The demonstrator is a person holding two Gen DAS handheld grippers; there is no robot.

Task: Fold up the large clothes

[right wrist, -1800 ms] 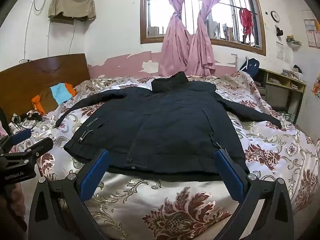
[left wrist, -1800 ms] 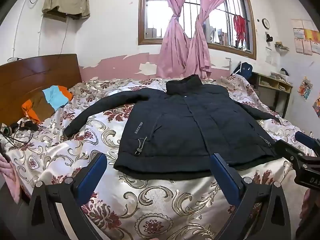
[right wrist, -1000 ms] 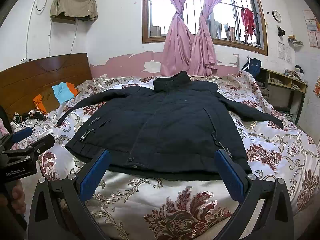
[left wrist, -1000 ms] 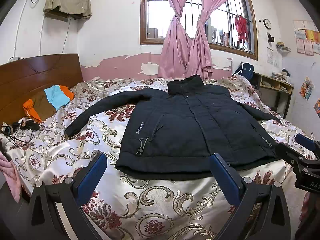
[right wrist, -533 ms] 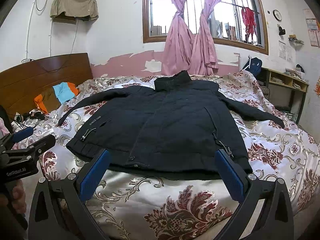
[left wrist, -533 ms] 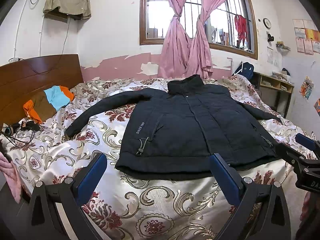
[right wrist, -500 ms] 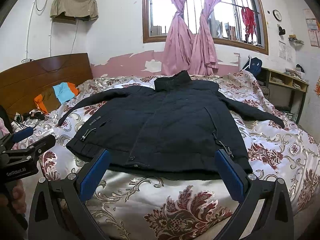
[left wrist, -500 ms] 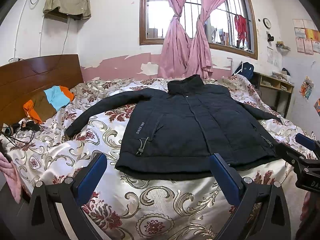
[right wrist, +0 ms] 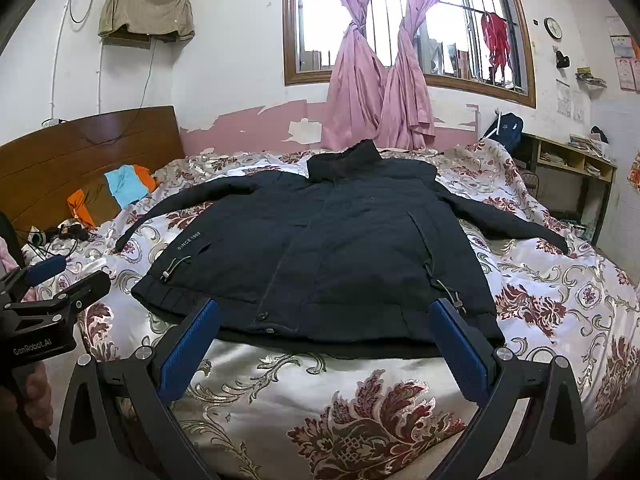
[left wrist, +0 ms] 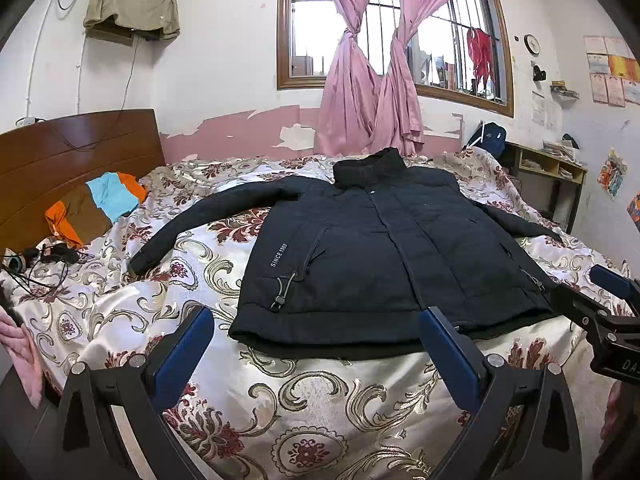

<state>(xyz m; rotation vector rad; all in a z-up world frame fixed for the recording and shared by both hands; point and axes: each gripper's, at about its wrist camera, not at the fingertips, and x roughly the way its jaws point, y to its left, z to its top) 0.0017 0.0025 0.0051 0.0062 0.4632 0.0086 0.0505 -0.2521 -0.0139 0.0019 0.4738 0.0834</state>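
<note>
A dark navy jacket [left wrist: 384, 248] [right wrist: 328, 248] lies flat, front up, on the bed, collar toward the window and both sleeves spread out to the sides. Its hem hangs close to the near edge of the mattress. My left gripper [left wrist: 316, 344] hovers open just short of the hem's left half, nothing between its blue pads. My right gripper [right wrist: 324, 336] is open too, in front of the hem's middle. Each gripper shows at the edge of the other's view.
The bed wears a floral cream-and-maroon cover [left wrist: 304, 412]. Folded orange, brown and blue clothes [left wrist: 96, 208] rest against the wooden headboard [left wrist: 76, 160], with cables and headphones [left wrist: 44, 256] nearby. A desk [right wrist: 568, 176] stands at the far right, under a curtained window [right wrist: 392, 52].
Both views have drifted very slightly; the jacket lies as before and both grippers stay open.
</note>
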